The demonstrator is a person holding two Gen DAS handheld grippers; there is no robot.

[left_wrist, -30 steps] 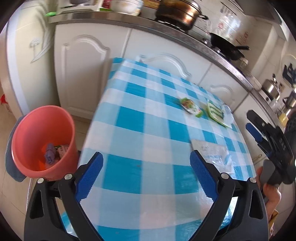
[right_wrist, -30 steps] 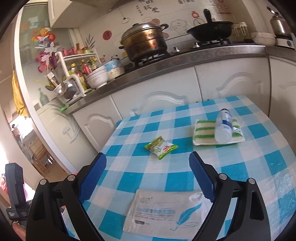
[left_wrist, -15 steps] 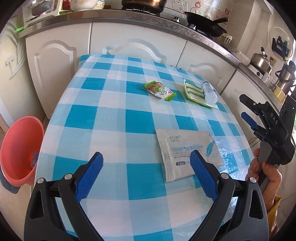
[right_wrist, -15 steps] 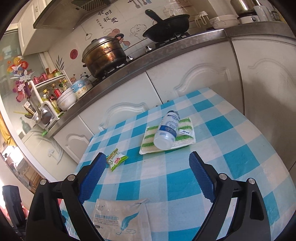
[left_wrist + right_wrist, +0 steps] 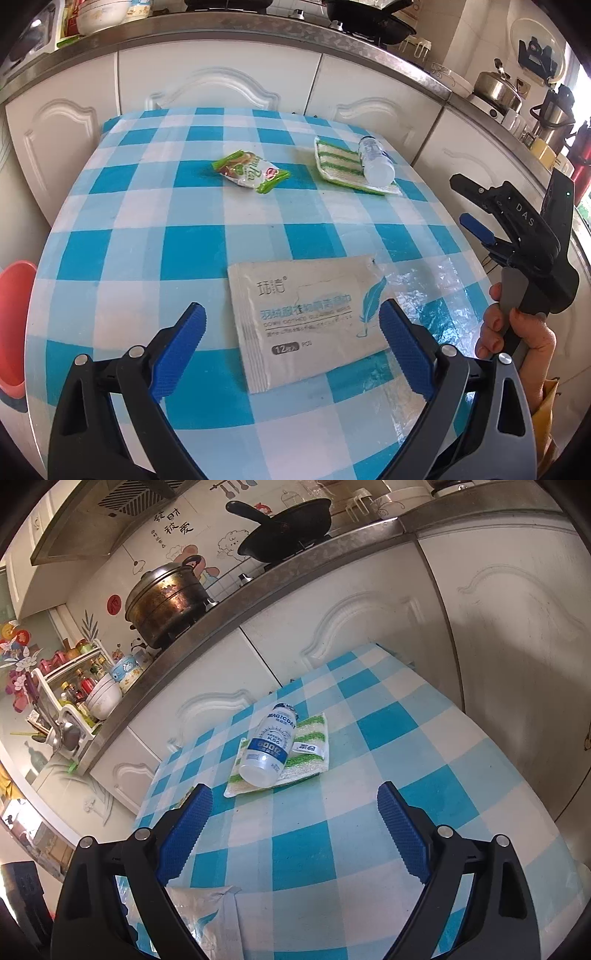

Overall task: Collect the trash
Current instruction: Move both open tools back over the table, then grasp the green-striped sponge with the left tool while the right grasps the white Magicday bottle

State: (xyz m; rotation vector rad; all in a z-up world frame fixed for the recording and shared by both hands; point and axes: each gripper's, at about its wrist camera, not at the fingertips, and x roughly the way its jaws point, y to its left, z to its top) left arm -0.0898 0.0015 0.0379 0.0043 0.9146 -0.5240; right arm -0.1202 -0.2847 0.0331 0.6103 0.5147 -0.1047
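Covering the desk (image 5: 140,206) is a blue-and-white checked cloth, glossy and lying flat; white kitchen cabinets (image 5: 218,85) are standing just beyond its far edge, under a steel-edged worktop.

Sitting on the worktop: a tarnished lidded pot (image 5: 166,603) and a black frying pan (image 5: 284,531) on the stove, with a rack of bottles and bowls (image 5: 79,694) further left in the right wrist view. A kettle (image 5: 496,88) is standing at the far right in the left wrist view.

Lying on the cloth:
- a grey wipes sachet (image 5: 306,314) with a blue feather print, at the near side, flat;
- a green snack wrapper (image 5: 251,171), towards the far side, well apart from the sachet;
- a green-striped cloth (image 5: 347,166), far right, with a white plastic bottle (image 5: 375,160) resting on its side on top of it.

Showing at the left edge, below desk level, is a red bin (image 5: 14,317).

Left gripper (image 5: 291,332): jaws standing wide apart, hovering over the near end of the sachet, holding nothing; whether a pad is touching the sachet cannot be told.

Right gripper (image 5: 293,834): jaws standing wide apart, holding nothing, hanging above bare cloth with the bottle near and beyond it.
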